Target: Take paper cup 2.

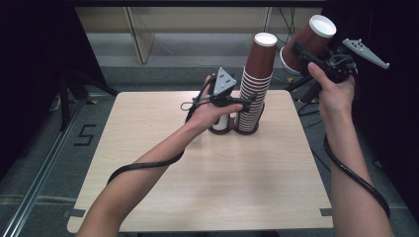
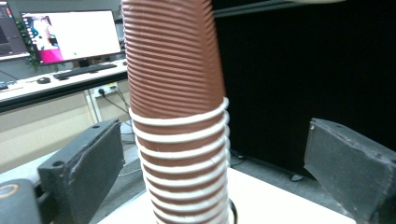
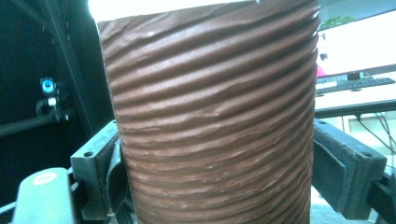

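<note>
High view: a stack of cups (image 1: 254, 89) stands at the far middle of the wooden table (image 1: 207, 168). The left gripper (image 1: 247, 101) sits at the stack's lower part. In the upper right, off the table, the right gripper (image 1: 316, 52) holds a single cup (image 1: 312, 40) tilted.

Left gripper view: the stack of cups (image 2: 180, 116) rises at centre between the jaws, which stand apart, clear of it on both sides.

Right gripper view: the single cup (image 3: 210, 121) is at centre, clamped between the jaws.
</note>
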A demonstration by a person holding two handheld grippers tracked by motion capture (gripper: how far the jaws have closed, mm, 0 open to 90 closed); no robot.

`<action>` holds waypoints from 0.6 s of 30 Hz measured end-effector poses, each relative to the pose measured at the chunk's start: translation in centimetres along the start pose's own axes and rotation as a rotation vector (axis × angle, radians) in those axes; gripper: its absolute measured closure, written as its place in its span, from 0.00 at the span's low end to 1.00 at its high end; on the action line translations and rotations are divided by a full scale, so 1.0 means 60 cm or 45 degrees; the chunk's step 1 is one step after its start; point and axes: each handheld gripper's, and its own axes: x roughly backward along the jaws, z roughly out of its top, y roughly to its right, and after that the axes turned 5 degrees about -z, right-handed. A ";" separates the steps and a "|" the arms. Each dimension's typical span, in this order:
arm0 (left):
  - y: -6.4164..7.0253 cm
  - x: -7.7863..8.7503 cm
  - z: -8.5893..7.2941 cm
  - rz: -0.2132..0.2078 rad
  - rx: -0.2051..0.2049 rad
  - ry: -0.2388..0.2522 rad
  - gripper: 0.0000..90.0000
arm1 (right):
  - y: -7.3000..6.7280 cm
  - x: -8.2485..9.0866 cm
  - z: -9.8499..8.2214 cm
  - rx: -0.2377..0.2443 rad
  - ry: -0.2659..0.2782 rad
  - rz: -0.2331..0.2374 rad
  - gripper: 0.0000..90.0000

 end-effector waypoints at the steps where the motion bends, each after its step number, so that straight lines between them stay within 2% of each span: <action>1: 0.004 0.013 -0.002 -0.008 0.007 0.005 0.04 | -0.001 0.008 -0.004 0.007 -0.015 -0.001 0.18; 5: 0.024 0.067 -0.019 -0.045 0.003 0.005 0.04 | -0.008 0.033 -0.027 0.038 -0.056 0.022 0.18; 8: 0.036 0.095 -0.031 -0.066 -0.006 -0.009 0.04 | -0.014 0.052 -0.056 0.060 -0.095 0.045 0.18; 9: 0.043 0.110 -0.039 -0.072 -0.019 -0.018 0.04 | -0.017 0.057 -0.063 0.059 -0.105 0.049 0.18; 10: 0.046 0.117 -0.042 -0.074 -0.028 -0.023 0.04 | -0.021 0.065 -0.079 0.079 -0.117 0.063 0.18; 13: 0.064 0.145 -0.060 -0.102 -0.053 -0.040 0.04 | -0.027 0.082 -0.107 0.127 -0.141 0.057 0.18; 14: 0.068 0.151 -0.064 -0.111 -0.060 -0.047 0.04 | -0.031 0.091 -0.121 0.126 -0.165 0.061 0.18; 16: 0.075 0.162 -0.072 -0.121 -0.076 -0.054 0.04 | -0.032 0.099 -0.134 0.157 -0.192 0.057 0.18; 18: 0.083 0.181 -0.083 -0.126 -0.113 -0.071 0.04 | -0.033 0.108 -0.148 0.156 -0.209 0.057 0.18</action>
